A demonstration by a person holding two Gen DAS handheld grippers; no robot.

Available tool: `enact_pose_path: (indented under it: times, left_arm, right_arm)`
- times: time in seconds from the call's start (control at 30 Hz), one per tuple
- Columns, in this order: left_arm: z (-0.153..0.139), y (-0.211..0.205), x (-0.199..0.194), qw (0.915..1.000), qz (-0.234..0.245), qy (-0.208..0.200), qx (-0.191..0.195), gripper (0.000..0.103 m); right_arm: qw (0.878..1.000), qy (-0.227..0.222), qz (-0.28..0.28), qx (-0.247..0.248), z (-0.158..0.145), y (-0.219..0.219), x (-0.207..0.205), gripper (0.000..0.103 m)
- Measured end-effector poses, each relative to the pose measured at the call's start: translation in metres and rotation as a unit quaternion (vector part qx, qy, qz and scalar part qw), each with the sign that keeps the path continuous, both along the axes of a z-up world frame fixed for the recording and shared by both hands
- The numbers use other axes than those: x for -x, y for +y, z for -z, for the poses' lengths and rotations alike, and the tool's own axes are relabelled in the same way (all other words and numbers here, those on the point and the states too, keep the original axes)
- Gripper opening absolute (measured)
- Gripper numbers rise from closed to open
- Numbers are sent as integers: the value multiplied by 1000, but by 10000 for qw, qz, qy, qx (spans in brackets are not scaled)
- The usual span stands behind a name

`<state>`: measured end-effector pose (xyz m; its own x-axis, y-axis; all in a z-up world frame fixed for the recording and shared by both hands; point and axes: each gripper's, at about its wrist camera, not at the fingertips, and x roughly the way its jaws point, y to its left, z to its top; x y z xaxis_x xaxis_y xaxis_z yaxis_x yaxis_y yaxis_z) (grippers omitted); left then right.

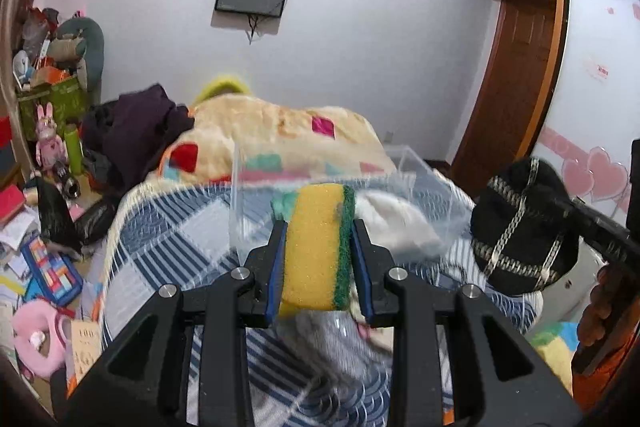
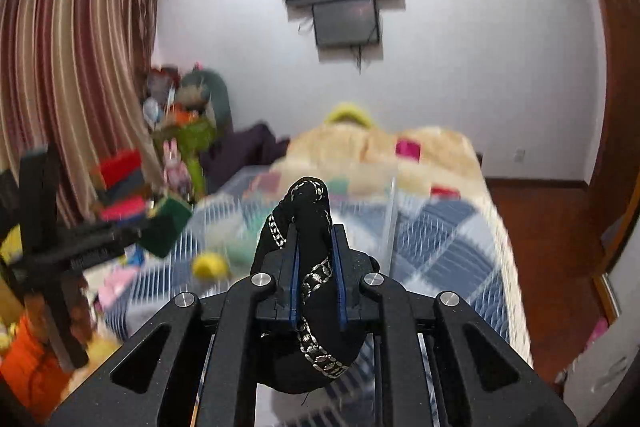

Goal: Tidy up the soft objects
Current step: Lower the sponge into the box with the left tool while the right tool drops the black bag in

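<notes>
I am carrying two soft things above the bed (image 1: 168, 227) toward the clear box (image 1: 408, 163) that sits on it, and I judge the step in hand is dropping each one inside. To do it well, I am thinking I should bring each piece over the box's open top, past its near wall, before letting go, and lower it rather than toss it, since light soft things bounce off a thin rim.

My left tongs (image 1: 320, 227) are pinching the sponge (image 1: 316, 247) by its sides, blue pads pressed into the yellow foam and green scrub layer, holding it just in front of the box, clear of the bed. Something white already seems to be lying in the box.

To the right of the box, my right tongs (image 2: 314, 231) are narrowed almost together on the black pouch (image 2: 308, 291) with pale braided trim, which is bulging above and sagging below the pads.
</notes>
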<state>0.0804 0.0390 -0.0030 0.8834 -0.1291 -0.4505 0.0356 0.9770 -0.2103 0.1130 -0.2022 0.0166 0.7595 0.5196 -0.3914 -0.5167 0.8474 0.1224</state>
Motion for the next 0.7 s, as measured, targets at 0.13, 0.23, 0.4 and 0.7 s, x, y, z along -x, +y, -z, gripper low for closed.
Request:
enact_pose_path:
  times: [0.13, 0.23, 0.4, 0.7]
  left_arm:
    - [-10, 5, -21, 10000, -54, -33, -15, 30]
    - [-9, 9, -40, 10000, -61, 64, 23, 30]
    - [6, 12, -76, 9994, -118, 332, 36, 30]
    - [49, 1, -119, 9956, -103, 898, -255, 30]
  right_arm:
    - [9999, -49, 68, -66, -10, 18, -27, 12]
    - [9999, 47, 106, -35, -7, 35, -52, 12]
    - [9995, 312, 30, 28, 9, 58, -76, 12]
    - [9953, 870, -74, 419, 51, 82, -102, 12]
